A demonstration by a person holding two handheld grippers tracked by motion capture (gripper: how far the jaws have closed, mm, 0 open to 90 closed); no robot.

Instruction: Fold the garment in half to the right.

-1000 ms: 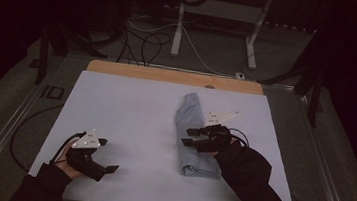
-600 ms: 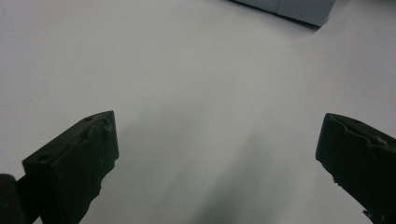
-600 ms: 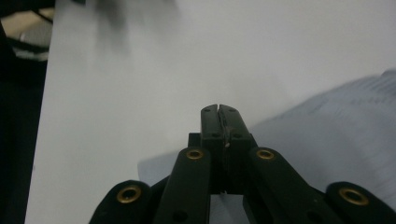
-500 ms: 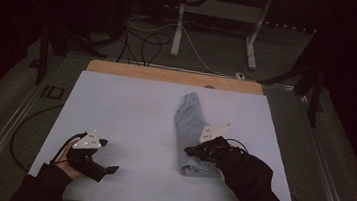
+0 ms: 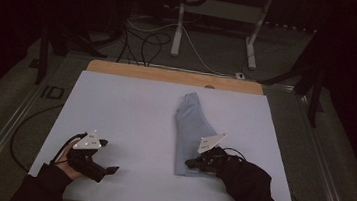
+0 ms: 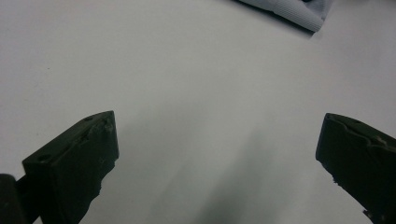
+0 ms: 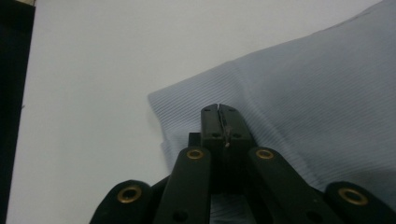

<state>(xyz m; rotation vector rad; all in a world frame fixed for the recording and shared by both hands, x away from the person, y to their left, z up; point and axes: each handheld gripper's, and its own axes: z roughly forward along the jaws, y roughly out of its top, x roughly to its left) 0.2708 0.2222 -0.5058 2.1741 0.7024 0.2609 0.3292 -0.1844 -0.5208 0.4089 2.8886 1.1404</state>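
Observation:
A light blue cloth [image 5: 191, 127], folded into a long narrow strip, lies right of centre on the white table [image 5: 130, 110], running from far to near. My right gripper [image 5: 191, 162] is shut, its jaws pressed together and resting on the cloth's near end; in the right gripper view the closed tips [image 7: 218, 109] sit on the ribbed fabric [image 7: 317, 93] just inside its corner. My left gripper [image 5: 109, 156] is held at the front left, jaws wide open over bare table [image 6: 217, 144] with nothing between them. A corner of the cloth [image 6: 289, 9] appears at the top of the left gripper view.
A wooden strip [image 5: 174, 76] runs along the table's far edge. Beyond it, cables [image 5: 143, 36] and white stand legs [image 5: 180, 20] are on the floor. Metal rails [image 5: 7, 128] flank the table. The left half of the tabletop holds nothing but my left gripper.
My right gripper has slid along the cloth from its middle toward the near end. The left gripper has stayed in place, open.

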